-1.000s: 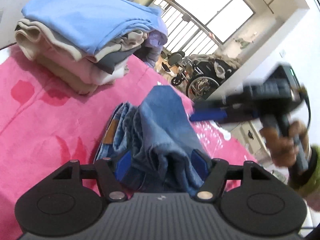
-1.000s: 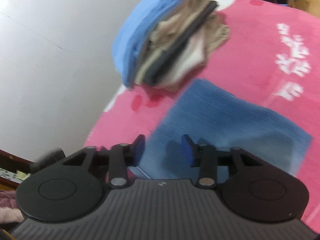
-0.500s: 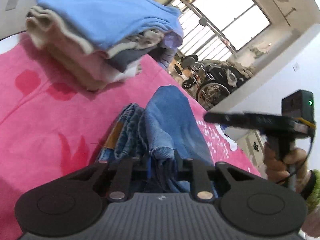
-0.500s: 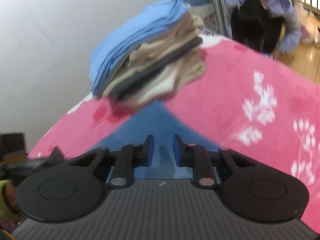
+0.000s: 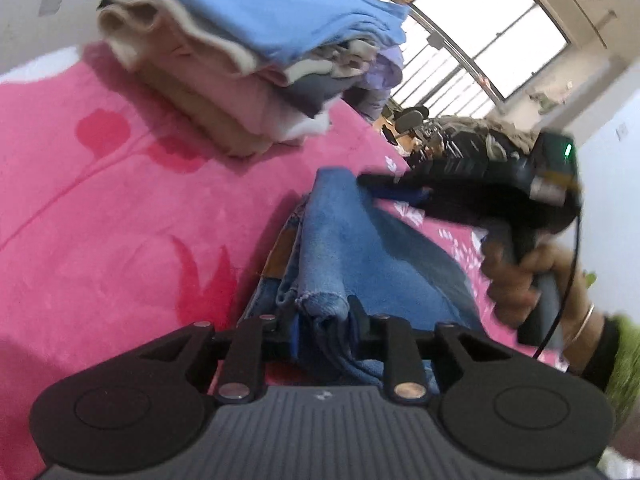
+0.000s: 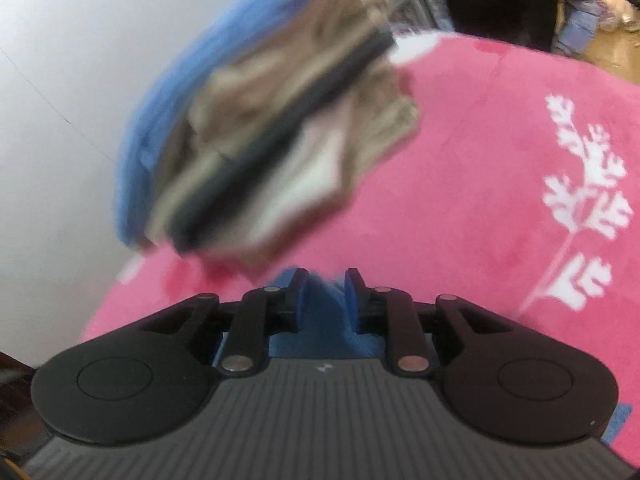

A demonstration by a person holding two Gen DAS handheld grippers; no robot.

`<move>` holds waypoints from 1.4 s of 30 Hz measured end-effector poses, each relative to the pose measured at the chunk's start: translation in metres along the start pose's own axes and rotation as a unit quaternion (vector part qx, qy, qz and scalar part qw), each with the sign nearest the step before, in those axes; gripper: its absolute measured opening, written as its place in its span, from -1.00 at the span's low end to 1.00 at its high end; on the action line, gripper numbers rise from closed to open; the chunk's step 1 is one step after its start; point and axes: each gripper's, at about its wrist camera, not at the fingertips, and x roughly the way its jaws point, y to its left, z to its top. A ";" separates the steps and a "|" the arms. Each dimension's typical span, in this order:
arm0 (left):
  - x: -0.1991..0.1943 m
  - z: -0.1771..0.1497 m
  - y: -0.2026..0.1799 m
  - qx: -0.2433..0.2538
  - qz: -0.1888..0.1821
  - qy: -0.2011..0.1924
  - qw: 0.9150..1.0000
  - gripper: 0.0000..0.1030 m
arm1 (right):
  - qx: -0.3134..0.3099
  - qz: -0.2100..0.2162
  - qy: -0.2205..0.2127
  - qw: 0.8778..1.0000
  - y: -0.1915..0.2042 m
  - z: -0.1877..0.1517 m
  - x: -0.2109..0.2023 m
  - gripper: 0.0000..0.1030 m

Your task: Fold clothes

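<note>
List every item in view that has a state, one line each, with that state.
Jeans: folded, bunched, gripped at both ends.
Left gripper: shut on the jeans' frayed end.
Right gripper: shut on the jeans' far end.
Pile of clothes: folded, stacked, resting on the blanket.
Pink blanket: spread flat under everything.

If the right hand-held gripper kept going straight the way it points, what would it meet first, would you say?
Probably the stack of folded clothes, dead ahead of the right hand-held gripper, which is shut on the jeans; blur leaves depth uncertain.
</note>
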 end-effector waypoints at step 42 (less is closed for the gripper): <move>0.056 0.013 -0.061 0.140 0.118 -0.016 0.983 -0.20 | -0.371 -0.188 -0.075 0.907 0.057 -0.261 -0.146 -0.52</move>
